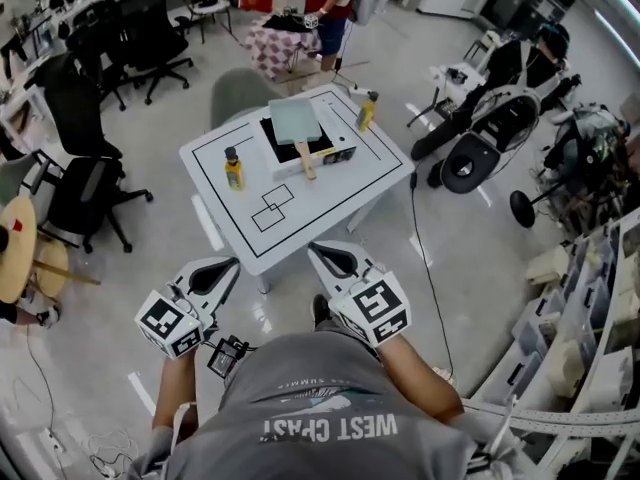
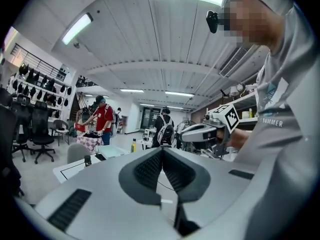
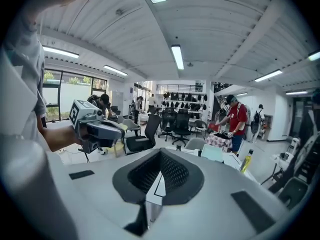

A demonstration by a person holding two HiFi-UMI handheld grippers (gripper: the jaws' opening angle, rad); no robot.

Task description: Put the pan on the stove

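While the pan (image 1: 295, 121) sits on the stove (image 1: 335, 151) on the white table (image 1: 330, 203), the left gripper (image 1: 218, 272) and right gripper (image 1: 335, 259) are both squeezed tight, holding nothing, touching nothing.

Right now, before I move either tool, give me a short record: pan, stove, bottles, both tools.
pan: on the stove, wooden handle pointing toward the person
stove: on the far half of the table
left bottle: yellow, upright, left of the stove
right bottle: yellow, upright, right of the stove
left tool: shut, empty, short of the table's near edge
right tool: shut, empty, at the near edge
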